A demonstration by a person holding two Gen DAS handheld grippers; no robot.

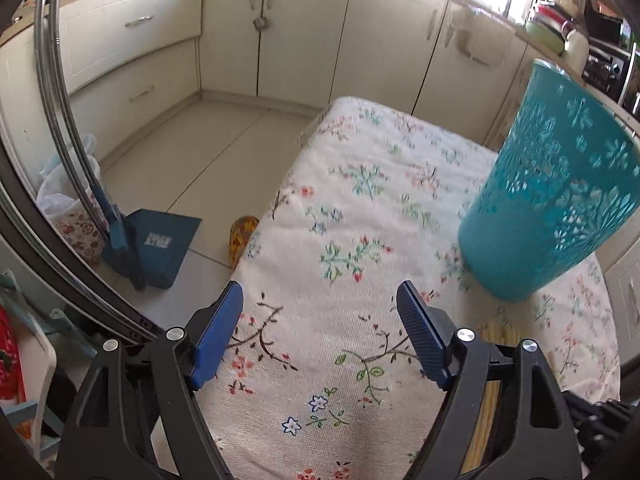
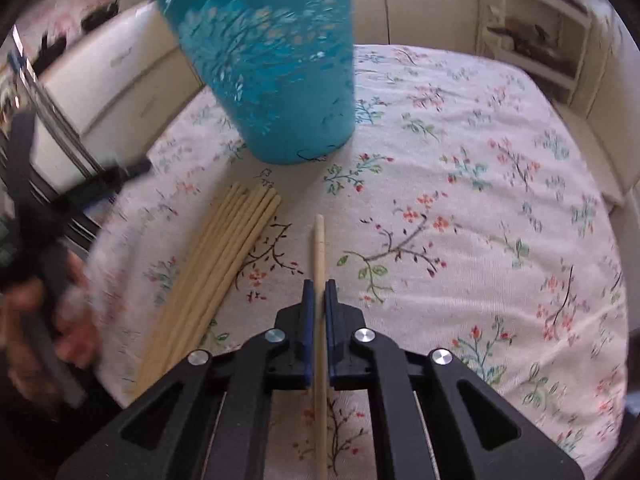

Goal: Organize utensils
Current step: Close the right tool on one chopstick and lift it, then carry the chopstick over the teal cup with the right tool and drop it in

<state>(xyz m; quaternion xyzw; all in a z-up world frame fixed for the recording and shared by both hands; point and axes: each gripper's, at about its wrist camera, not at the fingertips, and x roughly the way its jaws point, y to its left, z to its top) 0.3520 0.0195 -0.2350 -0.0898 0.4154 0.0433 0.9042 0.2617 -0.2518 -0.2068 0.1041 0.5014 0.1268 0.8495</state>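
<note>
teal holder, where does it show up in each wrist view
Left wrist view: the teal holder stands at the right edge on the floral cloth, beyond the open left gripper.
Right wrist view: the teal holder is at top centre, left of the middle, past the bundle of chopsticks and the single chopstick in the right gripper.
Shared landmark: the floral cloth under the holder.

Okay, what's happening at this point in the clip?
A person is sorting chopsticks on a table with a floral tablecloth. The right gripper is shut on a single chopstick, pointing toward the teal perforated holder standing ahead. A bundle of chopsticks lies on the cloth to its left. The left gripper is open and empty above the cloth, with the holder to its right.
</note>
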